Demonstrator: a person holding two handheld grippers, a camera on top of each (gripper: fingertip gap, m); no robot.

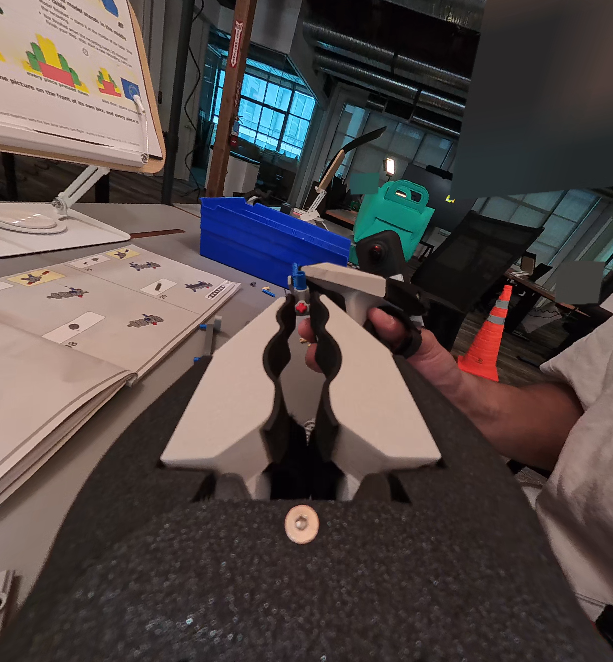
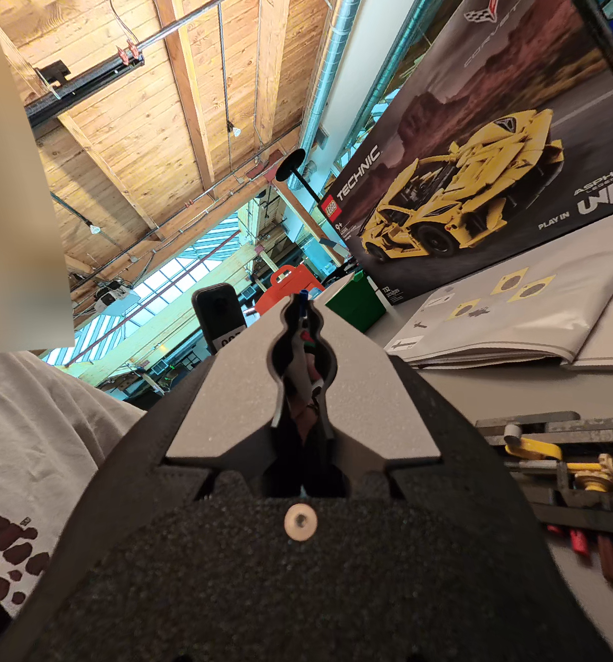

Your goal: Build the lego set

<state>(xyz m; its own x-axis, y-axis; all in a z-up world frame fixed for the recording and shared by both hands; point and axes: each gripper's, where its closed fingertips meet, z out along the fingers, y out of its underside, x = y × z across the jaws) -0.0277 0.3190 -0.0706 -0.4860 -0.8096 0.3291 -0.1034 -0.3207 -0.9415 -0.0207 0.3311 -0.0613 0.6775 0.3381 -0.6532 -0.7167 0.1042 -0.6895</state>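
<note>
One blue bin (image 1: 272, 240) stands on the surface (image 1: 176, 222); its contents are hidden. Both claws meet in the air: the left claw (image 1: 302, 308) pinches a small grey, red and blue lego assembly (image 1: 300, 295), and the right claw (image 2: 302, 302) pinches its blue pin (image 2: 302, 304). One instruction booklet (image 1: 83, 322) lies open.

bright daylight, fisheye edges — slight blur
</note>
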